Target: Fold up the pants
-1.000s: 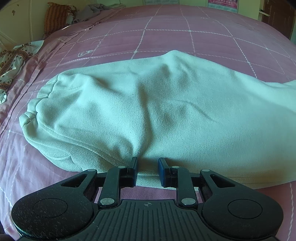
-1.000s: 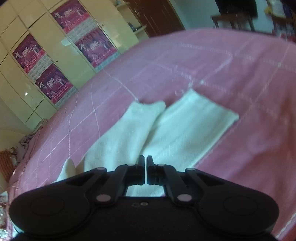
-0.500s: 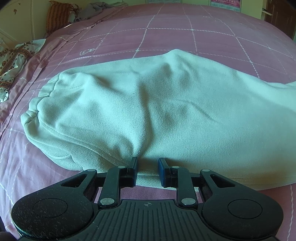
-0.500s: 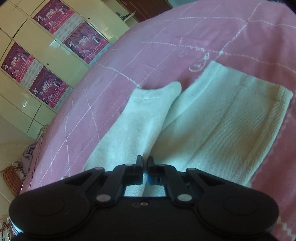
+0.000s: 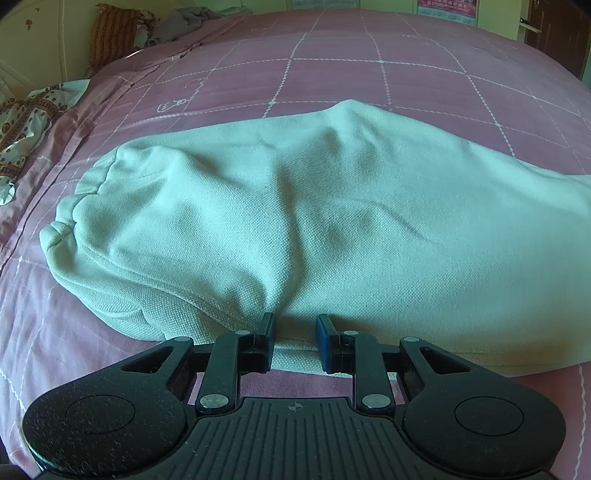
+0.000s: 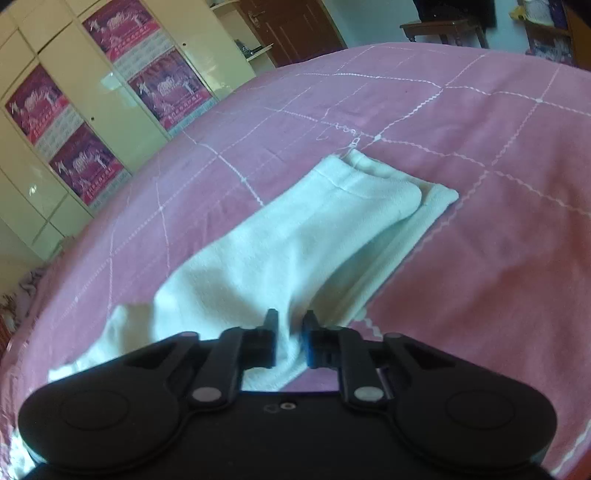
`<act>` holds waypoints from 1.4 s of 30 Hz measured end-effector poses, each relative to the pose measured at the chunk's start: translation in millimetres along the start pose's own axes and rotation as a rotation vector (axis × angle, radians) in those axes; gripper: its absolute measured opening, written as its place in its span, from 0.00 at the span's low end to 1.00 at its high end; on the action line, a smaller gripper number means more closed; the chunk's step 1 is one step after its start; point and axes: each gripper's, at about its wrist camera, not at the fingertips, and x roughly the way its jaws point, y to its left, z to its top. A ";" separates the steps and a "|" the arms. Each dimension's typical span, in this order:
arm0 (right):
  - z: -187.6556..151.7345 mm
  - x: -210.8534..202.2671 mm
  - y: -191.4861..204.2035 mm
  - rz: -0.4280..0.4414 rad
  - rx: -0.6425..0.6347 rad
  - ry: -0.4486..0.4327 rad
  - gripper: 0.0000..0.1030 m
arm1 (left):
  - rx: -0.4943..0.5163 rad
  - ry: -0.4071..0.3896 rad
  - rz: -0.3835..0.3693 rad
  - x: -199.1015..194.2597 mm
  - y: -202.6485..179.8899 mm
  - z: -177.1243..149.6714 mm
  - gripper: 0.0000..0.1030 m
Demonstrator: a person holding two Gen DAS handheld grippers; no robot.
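Note:
Pale white pants (image 5: 314, 221) lie across a pink quilted bed (image 5: 332, 74), with the gathered waistband at the left. My left gripper (image 5: 295, 341) sits at the near edge of the pants, narrowly parted, with the fabric edge pinched between its pads and a crease running up from the left finger. In the right wrist view the two legs (image 6: 295, 236) lie stacked, the upper one covering most of the lower one, whose hem (image 6: 439, 195) sticks out. My right gripper (image 6: 290, 339) is at the near edge of the legs. Its jaws are opening, with loose fabric between them.
An orange pillow (image 5: 110, 33), grey clothes (image 5: 184, 18) and a patterned cloth (image 5: 26, 118) lie at the bed's far left. A cream wardrobe with posters (image 6: 92, 110), a brown door (image 6: 291, 26) and a wooden table (image 6: 443, 27) stand beyond the bed (image 6: 480, 184).
The right gripper's jaws were shut and have now parted. The legs lay side by side before and now lie one on the other. The left gripper has not moved.

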 end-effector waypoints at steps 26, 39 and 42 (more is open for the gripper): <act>36.4 28.6 -27.4 -0.204 -0.111 -0.092 0.07 | 0.042 -0.011 0.036 -1.5 -7.6 -1.9 0.24; 44.9 -20.8 -31.0 -0.212 -0.112 -0.202 0.24 | 0.061 -0.079 -0.012 -28.1 -22.6 -2.8 0.24; 41.6 -17.1 -6.0 -0.098 -0.232 -0.121 0.24 | 0.098 -0.087 -0.075 -38.8 -41.8 -2.4 0.24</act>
